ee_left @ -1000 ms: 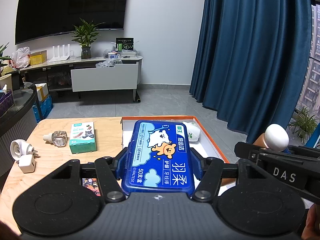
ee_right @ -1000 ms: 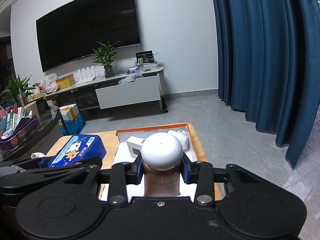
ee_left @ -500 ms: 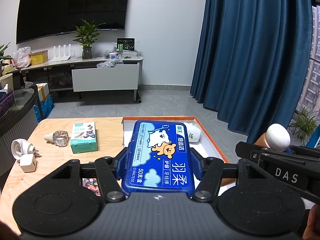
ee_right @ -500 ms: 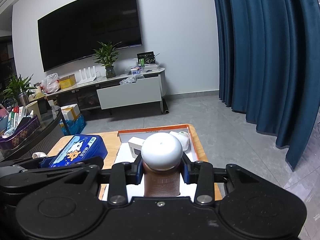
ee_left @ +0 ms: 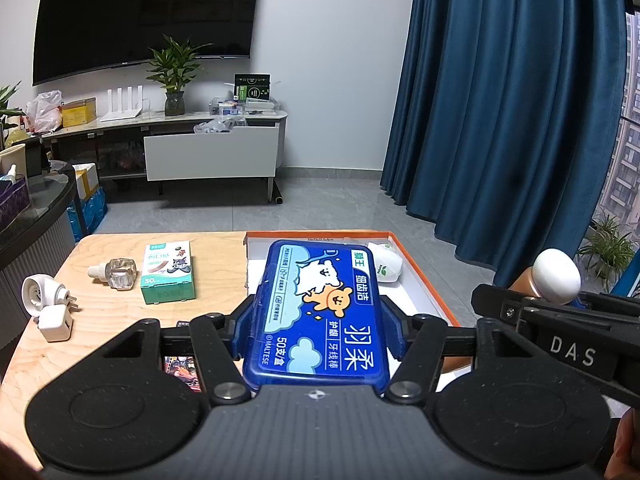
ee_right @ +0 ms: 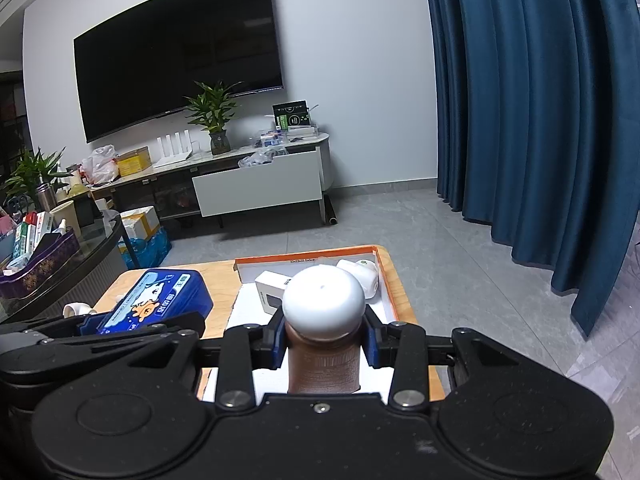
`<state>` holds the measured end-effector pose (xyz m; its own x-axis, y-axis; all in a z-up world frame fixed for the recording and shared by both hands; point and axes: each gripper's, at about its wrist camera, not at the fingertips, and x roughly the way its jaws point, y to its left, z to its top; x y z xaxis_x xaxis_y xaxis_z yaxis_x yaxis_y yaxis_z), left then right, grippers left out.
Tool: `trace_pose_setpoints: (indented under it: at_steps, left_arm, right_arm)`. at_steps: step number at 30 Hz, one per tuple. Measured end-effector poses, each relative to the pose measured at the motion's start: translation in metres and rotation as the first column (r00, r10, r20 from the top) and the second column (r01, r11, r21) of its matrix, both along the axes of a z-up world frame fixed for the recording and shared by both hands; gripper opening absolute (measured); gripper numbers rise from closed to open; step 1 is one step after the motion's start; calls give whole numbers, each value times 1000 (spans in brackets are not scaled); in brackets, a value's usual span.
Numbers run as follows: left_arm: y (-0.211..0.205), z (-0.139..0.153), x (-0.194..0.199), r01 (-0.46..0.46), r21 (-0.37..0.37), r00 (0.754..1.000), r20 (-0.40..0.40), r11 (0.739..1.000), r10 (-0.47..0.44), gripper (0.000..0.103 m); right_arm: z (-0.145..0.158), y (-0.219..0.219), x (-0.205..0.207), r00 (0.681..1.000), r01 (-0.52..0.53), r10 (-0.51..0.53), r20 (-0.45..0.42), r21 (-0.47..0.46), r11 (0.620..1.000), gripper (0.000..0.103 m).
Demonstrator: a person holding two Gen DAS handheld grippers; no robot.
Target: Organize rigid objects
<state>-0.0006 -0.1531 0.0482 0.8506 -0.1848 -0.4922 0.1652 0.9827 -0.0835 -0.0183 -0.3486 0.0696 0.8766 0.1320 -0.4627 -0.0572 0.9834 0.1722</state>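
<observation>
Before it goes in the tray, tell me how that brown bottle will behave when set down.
The bottle looks rigid, so the right fingers shouldn't crush it. Its round white cap is wider than the body, so it's probably top-heavy and may tip. Laid flat in the tray, it would likely roll.

Right tool (ee_right: 323, 334): clamped on brown bottle (ee_right: 323, 364), white cap up.
Left tool (ee_right: 120, 330): grips blue box (ee_right: 158, 300).
Orange-rimmed tray (ee_right: 386, 280): holds white items, on surface (ee_right: 218, 280).
</observation>
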Motion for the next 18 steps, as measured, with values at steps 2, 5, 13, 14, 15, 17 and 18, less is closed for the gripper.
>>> trace_pose_setpoints:
  at_steps: [2,5,13,14,15,17,18]
  left_arm:
    - [0,0,0,1,1,1000,0,1000,-1,63]
    - [0,0,0,-1,2,1000,2,1000,1,63]
    - [0,0,0,-3,-1,1000,1,1000,3,63]
    - [0,0,0,-3,0,1000,2,1000,3,63]
    - [0,0,0,-2,0,1000,2,1000,2,63]
    - [0,0,-1,-3,0,1000,2,1000,3,63]
    - [0,0,0,-2,0,1000,2,1000,2,63]
  right_arm:
    - [0,0,0,1000,-1,1,0,-2,1000,45]
    - [-1,0,0,1000,-2,2,-1,-1,1000,45]
    - [-1,0,0,1000,-2,2,-1,-2,1000,45]
    - [-1,0,0,1000,-2,2,-1,-2,1000,45]
    - [-1,1,0,1000,-2,2,-1,-3,1000,45]
    - [0,1,0,1000,-3,3,-2,-3,1000,45]
    - [-1,0,0,1000,-4,4,-2,-4,1000,45]
